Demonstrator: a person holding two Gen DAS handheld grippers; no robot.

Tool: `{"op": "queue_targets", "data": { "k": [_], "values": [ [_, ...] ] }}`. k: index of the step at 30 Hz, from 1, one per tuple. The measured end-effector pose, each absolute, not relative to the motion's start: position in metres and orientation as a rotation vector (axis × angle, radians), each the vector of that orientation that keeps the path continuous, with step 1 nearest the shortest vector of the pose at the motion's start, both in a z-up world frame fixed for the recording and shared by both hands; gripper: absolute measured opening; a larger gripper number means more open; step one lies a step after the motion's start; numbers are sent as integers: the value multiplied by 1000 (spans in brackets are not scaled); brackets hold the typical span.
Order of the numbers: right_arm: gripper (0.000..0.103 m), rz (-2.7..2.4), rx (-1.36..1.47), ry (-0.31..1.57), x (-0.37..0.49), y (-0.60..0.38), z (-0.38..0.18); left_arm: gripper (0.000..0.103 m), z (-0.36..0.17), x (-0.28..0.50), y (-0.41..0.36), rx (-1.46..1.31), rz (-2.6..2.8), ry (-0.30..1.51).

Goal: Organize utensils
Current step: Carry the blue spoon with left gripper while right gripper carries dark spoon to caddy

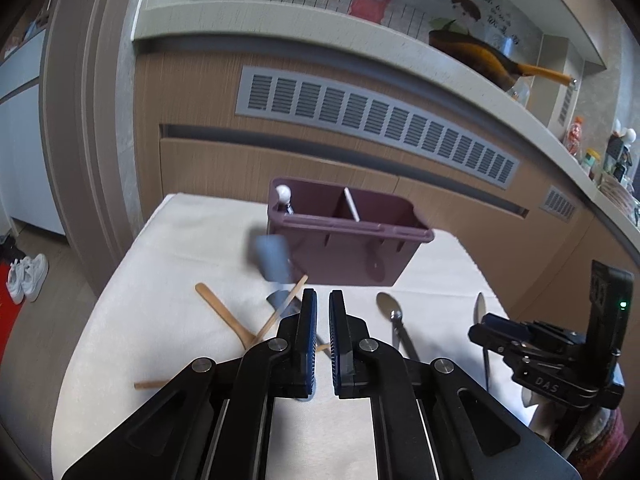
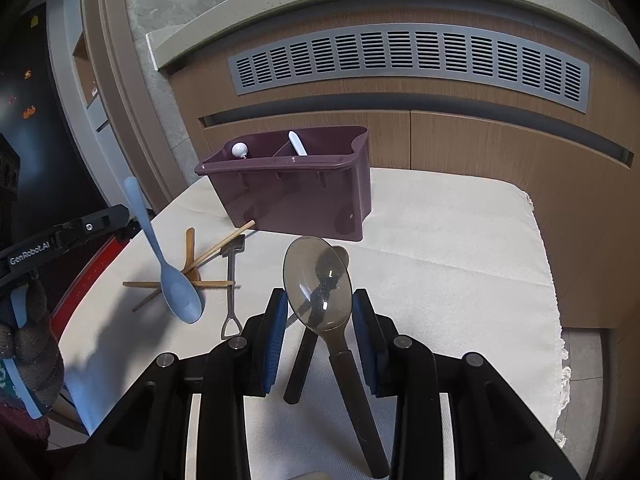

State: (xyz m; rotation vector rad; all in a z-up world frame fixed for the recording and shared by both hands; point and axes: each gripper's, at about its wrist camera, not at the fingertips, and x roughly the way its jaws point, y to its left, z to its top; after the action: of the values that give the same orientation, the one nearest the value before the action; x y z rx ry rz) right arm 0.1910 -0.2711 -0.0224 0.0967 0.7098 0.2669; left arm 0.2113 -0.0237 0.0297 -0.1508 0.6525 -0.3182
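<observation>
Tool [image 2: 319,334] near two-compartment caddy [image 2: 296,196]

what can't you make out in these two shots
- blue spoon: blurred in the left wrist view; fingers of the left gripper hide where it is held.
- purple caddy: its walls hide all but two white tips, both views.
- black handle: the large spoon covers its head, right wrist view.

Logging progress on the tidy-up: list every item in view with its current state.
left gripper, shut on the blue spoon's handle.
blue spoon, lifted off the cloth, bowl hanging down.
right gripper, shut on the grey spoon.
grey spoon, held above the cloth, bowl forward.
purple caddy, upright, two pieces inside.
wooden utensils, lying crossed on the cloth.
shovel spoon, lying flat on the cloth.
</observation>
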Motion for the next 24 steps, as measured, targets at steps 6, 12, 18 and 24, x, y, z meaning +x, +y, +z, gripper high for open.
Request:
{"op": "queue_targets", "data": {
  "k": [6,12,18,24],
  "values": [
    [31,264,104,701,190,-273,-20,5,36,209,-23,-143,-311,637],
    [31,253,96,714,189,-276,-25,7,8,240,10,-256,-238,818],
    [31,259,105,748,192,-276,-36,14,-38,260,26,-356,-278,954],
    [31,264,101,779,198,-271,-45,50,-55,297,18,-397,-254,1067]
  ]
}}
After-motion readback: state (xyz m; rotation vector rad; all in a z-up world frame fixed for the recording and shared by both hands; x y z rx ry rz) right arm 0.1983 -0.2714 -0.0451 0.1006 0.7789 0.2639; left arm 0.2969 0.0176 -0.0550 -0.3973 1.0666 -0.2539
